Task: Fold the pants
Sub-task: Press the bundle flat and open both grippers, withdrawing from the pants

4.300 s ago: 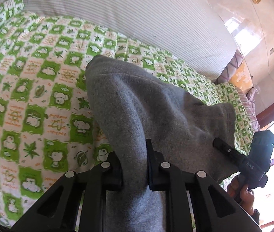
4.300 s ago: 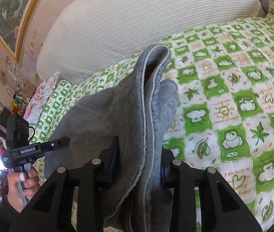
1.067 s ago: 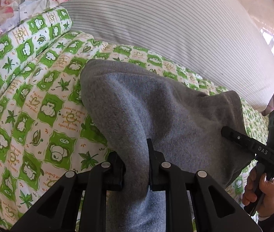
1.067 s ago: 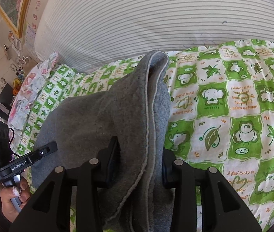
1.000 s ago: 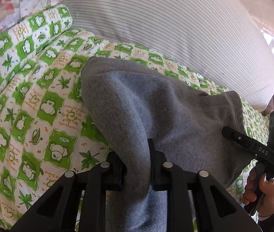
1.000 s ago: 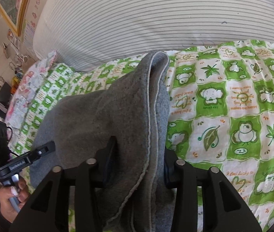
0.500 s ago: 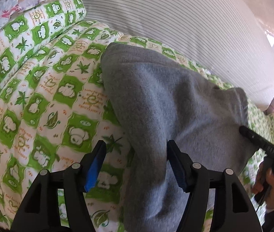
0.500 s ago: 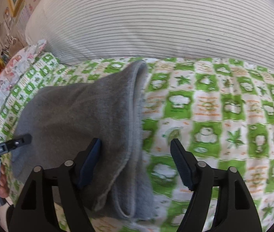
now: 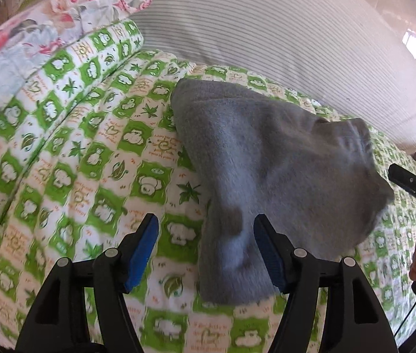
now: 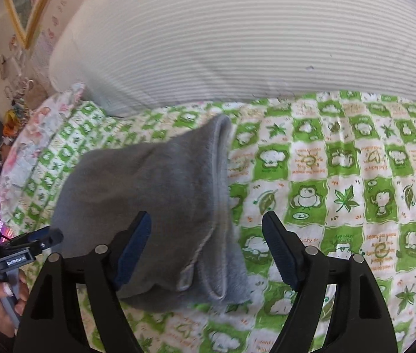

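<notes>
The grey fleece pants [image 9: 269, 176] lie folded into a compact bundle on the green and white patterned bedspread [image 9: 90, 176]. My left gripper [image 9: 205, 235] is open and empty, just in front of the bundle's near left corner. My right gripper [image 10: 206, 232] is open and empty, over the bundle's near right corner, where a seam edge shows on the pants [image 10: 155, 194]. The right gripper also shows at the right edge of the left wrist view [image 9: 410, 182], and the left gripper at the left edge of the right wrist view [image 10: 31, 241].
A big striped white pillow [image 9: 281, 35] lies along the back of the bed and fills the top of the right wrist view [image 10: 237, 38]. A floral pillow [image 9: 31, 38] sits at the far left. A framed picture [image 10: 25, 6] hangs on the wall.
Both grippers held the pants shut a second ago. Both have opened and drawn back, and the pants now lie free on the bedspread.
</notes>
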{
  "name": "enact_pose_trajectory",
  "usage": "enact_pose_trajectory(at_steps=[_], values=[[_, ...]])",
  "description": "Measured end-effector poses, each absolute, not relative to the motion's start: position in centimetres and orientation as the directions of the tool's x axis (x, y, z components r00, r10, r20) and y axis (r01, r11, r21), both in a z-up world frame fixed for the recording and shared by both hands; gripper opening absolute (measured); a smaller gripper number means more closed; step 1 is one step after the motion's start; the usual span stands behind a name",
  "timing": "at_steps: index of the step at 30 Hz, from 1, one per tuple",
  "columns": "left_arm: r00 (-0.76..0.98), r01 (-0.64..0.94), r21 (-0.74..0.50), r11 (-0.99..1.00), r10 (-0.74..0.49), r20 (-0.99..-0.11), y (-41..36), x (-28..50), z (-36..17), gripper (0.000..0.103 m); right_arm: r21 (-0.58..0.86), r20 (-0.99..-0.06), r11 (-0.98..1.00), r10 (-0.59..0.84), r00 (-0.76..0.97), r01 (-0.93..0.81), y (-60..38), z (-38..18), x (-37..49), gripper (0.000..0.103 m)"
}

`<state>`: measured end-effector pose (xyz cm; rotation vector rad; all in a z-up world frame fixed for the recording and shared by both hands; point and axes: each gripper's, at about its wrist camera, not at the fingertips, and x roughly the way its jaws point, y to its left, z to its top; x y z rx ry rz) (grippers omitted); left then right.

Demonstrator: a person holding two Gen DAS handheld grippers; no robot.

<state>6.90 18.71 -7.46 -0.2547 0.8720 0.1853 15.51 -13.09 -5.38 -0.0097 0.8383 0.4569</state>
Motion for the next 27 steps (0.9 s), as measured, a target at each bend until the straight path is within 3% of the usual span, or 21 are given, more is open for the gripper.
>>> enact_pose_trajectory(at_steps=[8, 17, 27], values=[[0.655, -0.320, -0.141, 0.937, 0.111, -0.748, 18.5, 3.4, -6.0, 0.080, 0.107, -0.717, 0.862, 0.412, 0.562, -0.495, -10.9, -3.3, 12.7, 0.087], [0.648, -0.354, -0.126, 0.927, 0.146, -0.748, 17.7, 1.0, -5.5, 0.082, 0.084, -0.728, 0.820, 0.439, 0.527, -0.567, -9.4, -3.1, 9.9, 0.093], [0.673, -0.292, -0.164, 0.942, 0.080, -0.735, 15.9, -0.6, -4.3, 0.084, 0.070, -0.735, 0.810, 0.436, 0.519, -0.583, -8.5, -3.3, 8.2, 0.095]])
